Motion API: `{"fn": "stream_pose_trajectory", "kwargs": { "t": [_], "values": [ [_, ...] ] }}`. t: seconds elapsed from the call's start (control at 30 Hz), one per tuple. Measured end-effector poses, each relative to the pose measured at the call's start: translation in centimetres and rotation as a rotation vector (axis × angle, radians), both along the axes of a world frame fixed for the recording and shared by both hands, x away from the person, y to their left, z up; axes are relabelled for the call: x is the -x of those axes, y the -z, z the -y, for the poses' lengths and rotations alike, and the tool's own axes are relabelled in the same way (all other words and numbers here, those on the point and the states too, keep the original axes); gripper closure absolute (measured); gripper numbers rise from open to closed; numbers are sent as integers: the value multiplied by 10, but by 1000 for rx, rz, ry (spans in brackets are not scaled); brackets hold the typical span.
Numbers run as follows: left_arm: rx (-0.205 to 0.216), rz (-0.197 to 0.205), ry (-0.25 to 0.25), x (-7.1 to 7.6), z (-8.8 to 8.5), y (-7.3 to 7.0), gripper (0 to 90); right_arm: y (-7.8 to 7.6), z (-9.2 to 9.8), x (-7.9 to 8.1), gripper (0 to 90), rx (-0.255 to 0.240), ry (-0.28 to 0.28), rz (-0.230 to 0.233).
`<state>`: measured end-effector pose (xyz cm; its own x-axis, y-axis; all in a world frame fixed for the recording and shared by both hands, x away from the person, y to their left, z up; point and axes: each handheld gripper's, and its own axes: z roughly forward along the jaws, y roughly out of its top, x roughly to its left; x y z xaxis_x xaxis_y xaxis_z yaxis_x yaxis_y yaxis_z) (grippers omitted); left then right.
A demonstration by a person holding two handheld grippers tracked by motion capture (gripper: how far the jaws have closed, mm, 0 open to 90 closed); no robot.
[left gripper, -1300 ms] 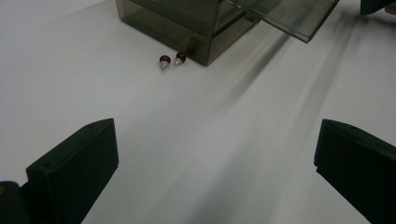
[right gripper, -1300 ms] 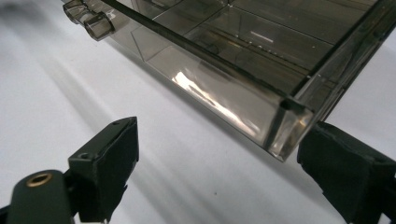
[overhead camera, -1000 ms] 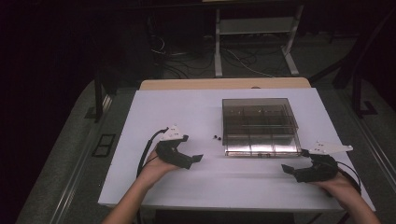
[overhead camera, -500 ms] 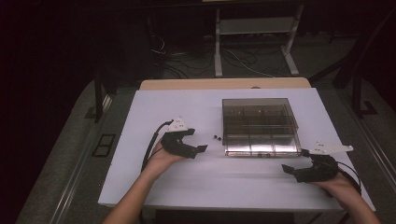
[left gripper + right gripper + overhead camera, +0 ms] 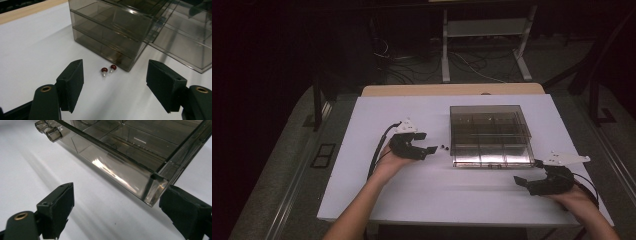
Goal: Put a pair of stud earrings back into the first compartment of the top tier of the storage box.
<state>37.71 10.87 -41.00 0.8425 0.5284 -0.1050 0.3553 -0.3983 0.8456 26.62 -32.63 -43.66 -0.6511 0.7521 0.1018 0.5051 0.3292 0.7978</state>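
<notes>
Two tiny red-headed pins (image 5: pixel 108 69) lie on the white table (image 5: pixel 377 125), just off the near left corner of a smoky clear drawer box (image 5: pixel 489 134). My left gripper (image 5: pixel 431 150) points at them from the left. Its jaws have just been closing, and it (image 5: pixel 114 80) still stands open, with the pins ahead between the pads and untouched. My right gripper (image 5: pixel 519 181) rests open near the box's front right corner. In the right gripper view a pulled-out drawer's corner (image 5: pixel 152 187) sits just beyond my right gripper (image 5: pixel 120 202), apart from both pads.
The drawer's two clear knobs (image 5: pixel 47 131) stick out at the far left of the right gripper view. A wooden strip (image 5: pixel 452 90) runs along the table's far edge. Beyond it are a dark floor, cables and a metal stand (image 5: pixel 484 30).
My left gripper has moved right and a little farther up the table, toward the box and the pins, and its jaws have narrowed. The right gripper has stayed put.
</notes>
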Motion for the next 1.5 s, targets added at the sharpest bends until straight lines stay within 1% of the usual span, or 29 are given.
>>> {"fn": "stream_pose_trajectory", "kwargs": {
  "t": [0.17, 0.33, 0.4, 0.47, 0.63, 0.8, 0.83, 0.87, 0.93, 0.97, 1.0, 1.07, 1.17, 1.23, 1.33, 1.4, 1.5],
  "values": [
    [-11, 11, -12, -5, 6, 0, 339, 0, 0, 0, 121, 1, -2, 1],
    [-16, 27, -4, -10, 12, 0, 366, 0, 0, 0, 121, 2, -4, 2],
    [-22, 29, -7, -12, 15, 0, 370, 0, 0, 0, 121, 2, -4, 3],
    [-23, 31, 0, -15, 18, 0, 385, 0, 0, 0, 121, 2, -4, 2],
    [-43, 39, 3, -22, 24, 1, 397, 0, 0, 0, 121, 2, -4, 2],
    [-28, 19, -6, -27, 28, 8, 423, 0, 1, 0, 121, 2, -6, 2],
    [-30, 14, -8, -28, 29, 10, 424, 0, 1, 0, 121, 2, -6, 1],
    [-40, 16, 0, -29, 29, 11, 427, 0, 1, 0, 121, 2, -7, 2],
    [-47, 19, -8, -29, 31, 14, 430, 0, 0, 0, 121, 3, -9, 3],
    [-52, 20, -16, -30, 31, 14, 448, 0, 0, 0, 121, 5, -12, 4],
    [-47, 15, -20, -31, 32, 15, 462, 1, 0, 0, 121, 6, -13, 3],
    [-47, 8, -15, -32, 31, 17, 488, 1, 0, 0, 121, 7, -15, 3],
    [-32, -11, -5, -34, 31, 20, 537, 1, 1, -1, 121, 8, -16, 4],
    [-37, -23, 4, -34, 31, 22, 575, 1, 1, -1, 121, 9, -17, 4],
    [-46, -38, 9, -35, 34, 25, 602, 1, 1, -1, 121, 9, -18, 1],
    [-53, -41, 20, -36, 35, 27, 620, 1, 1, 0, 121, 8, -20, 3],
    [-59, -52, 16, -36, 37, 29, 661, 1, 1, 0, 121, 8, -22, 3]
  ]
}}
